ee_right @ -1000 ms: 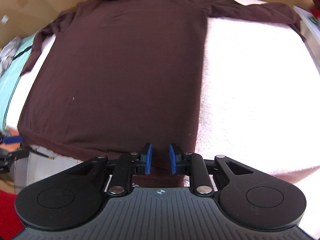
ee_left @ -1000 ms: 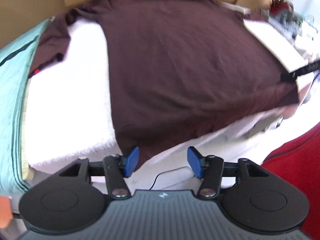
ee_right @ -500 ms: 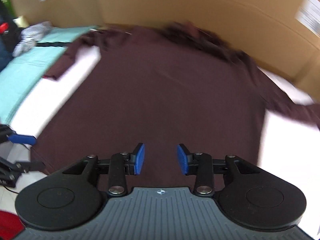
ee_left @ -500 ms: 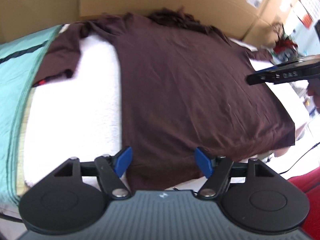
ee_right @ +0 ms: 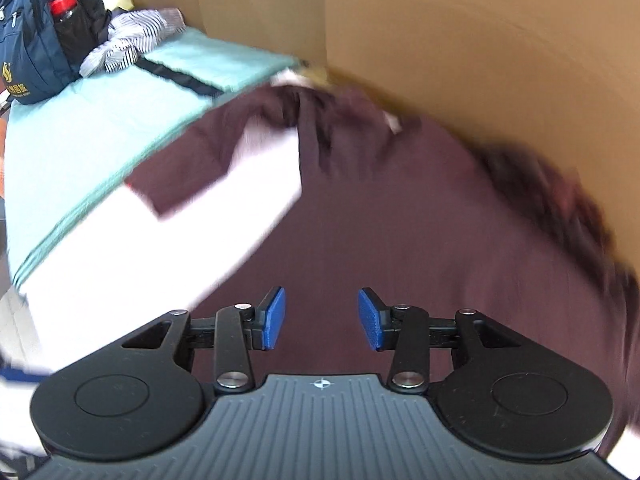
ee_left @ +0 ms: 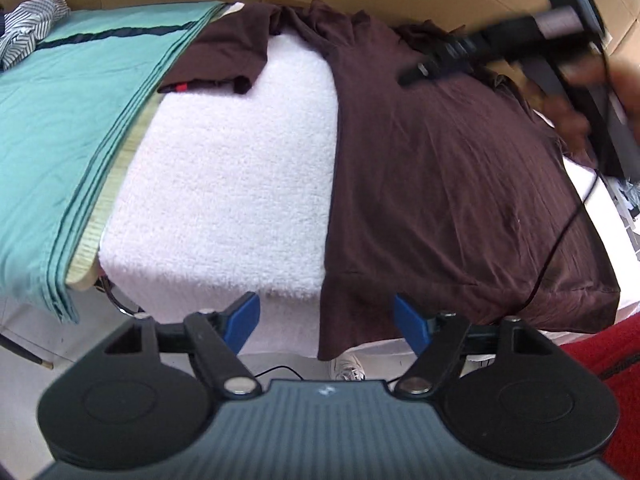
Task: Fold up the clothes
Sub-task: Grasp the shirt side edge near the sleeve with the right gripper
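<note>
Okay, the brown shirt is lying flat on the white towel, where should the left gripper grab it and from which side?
Probably the near hem corner of the brown shirt, where it droops over the edge of the white towel. Come from the near side: the left gripper, jaws opening and empty, already frames that hanging corner.

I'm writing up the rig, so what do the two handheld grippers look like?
Both match: the left gripper and right gripper have blue pads on black linkage arms with silver pivot pins, round black side housings and a ribbed grey body with a small cross mark. A thin black cable trails from the right one.
</note>
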The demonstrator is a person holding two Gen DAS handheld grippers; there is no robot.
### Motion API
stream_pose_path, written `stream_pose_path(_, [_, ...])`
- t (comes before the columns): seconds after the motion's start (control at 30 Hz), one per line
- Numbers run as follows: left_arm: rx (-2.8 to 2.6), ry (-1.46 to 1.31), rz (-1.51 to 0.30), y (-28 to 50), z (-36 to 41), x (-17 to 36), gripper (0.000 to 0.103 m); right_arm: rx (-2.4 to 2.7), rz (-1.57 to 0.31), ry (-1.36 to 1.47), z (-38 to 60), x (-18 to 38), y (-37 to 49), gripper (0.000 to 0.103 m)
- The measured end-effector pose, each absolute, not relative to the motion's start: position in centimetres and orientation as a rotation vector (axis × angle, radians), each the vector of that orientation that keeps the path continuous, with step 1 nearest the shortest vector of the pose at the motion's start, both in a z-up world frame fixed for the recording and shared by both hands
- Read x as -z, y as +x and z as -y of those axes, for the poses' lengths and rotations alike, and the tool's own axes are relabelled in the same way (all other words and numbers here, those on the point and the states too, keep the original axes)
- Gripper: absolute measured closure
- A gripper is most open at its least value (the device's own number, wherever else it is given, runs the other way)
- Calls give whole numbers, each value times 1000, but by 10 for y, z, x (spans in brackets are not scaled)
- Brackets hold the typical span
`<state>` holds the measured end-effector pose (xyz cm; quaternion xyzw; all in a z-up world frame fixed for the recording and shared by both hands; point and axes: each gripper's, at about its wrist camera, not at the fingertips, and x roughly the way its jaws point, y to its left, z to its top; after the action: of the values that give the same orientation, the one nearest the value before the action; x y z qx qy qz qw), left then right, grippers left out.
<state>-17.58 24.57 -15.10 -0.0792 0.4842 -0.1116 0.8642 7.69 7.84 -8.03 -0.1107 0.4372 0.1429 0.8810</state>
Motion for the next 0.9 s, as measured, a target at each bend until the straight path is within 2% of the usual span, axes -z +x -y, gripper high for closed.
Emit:
stream_pose_path(0.07, [221,-167,-1015,-174,-244,153,26,-368,-845,-335,-99,72,93,58])
stream_pose_path(0.2, [207,-171,-1020,-173,-238,159,26,-609,-706,-669,-152,75,104,37])
stream_pose_path(0.3, [197,-184,-1029,-173,-234,164,26,-672,-661,-766,-184,82,115,37])
stream_pose_path(0.4, [187,-218,-1040,-171,-235,168,21,-625,-734,-714,-207,93,143,36])
stream_pose_path(0.57, [188,-261,-1053,-168,-242,172,19,-466,-979,-288,-198,101,182,36])
stream_pose_path(0.67, [205,-290,-1061,-166,-246,176,18,-487,-1019,-296,-206,108,175,37])
stream_pose_path(0.7, [215,-296,-1064,-165,-247,177,18,-500,-1009,-325,-211,111,173,42])
stream_pose_path(0.73, [225,-300,-1068,-165,-249,178,18,-511,-998,-349,-214,113,172,61])
stream_pose_path(0.8, [246,-309,-1075,-164,-252,179,18,-510,-979,-326,-211,110,174,89])
stream_pose_path(0.9, [285,-339,-1090,-161,-256,181,13,-491,-976,-257,-190,105,175,89])
